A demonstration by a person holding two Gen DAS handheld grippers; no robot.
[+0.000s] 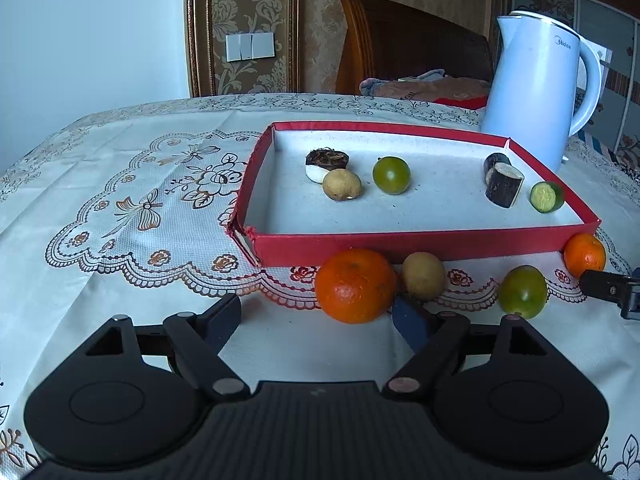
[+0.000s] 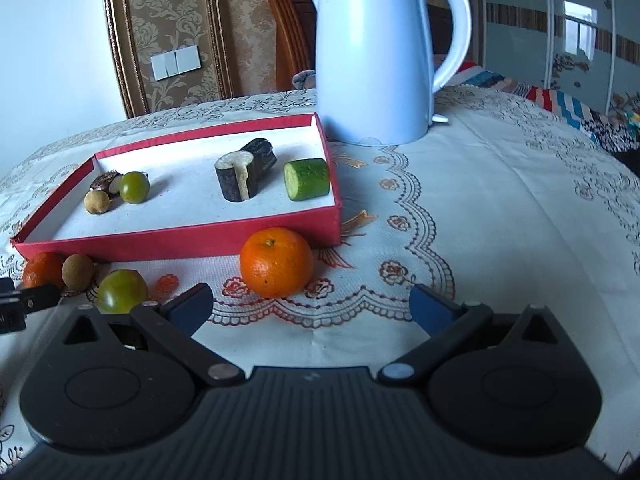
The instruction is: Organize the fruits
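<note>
Closest in, both claws were spread apart and holding nothing: the left claw (image 1: pixel 316 320) sat low over the desk (image 1: pixel 120 280) with the near orange (image 1: pixel 355 285) just past its fingertips, slightly right of center, so I'd guess that one was being lined up. The right claw (image 2: pixel 312 308) was just as wide open, facing the other orange (image 2: pixel 277 262), which touched nothing. The loose fruit sat in a row along the front wall of the red box (image 1: pixel 400 246), likely staged for sorting: a longan (image 1: pixel 423 275) and a green tomato (image 1: pixel 522 292) between the oranges. Inside the box already lay a second longan (image 1: pixel 341 185), another tomato (image 1: pixel 391 175), dark sugarcane chunks (image 1: pixel 503 184) and a cucumber piece (image 1: pixel 547 197). The right view showed the cucumber's full length; the left view only its cut end. Behind stood the kettle (image 2: pixel 372 60).
</note>
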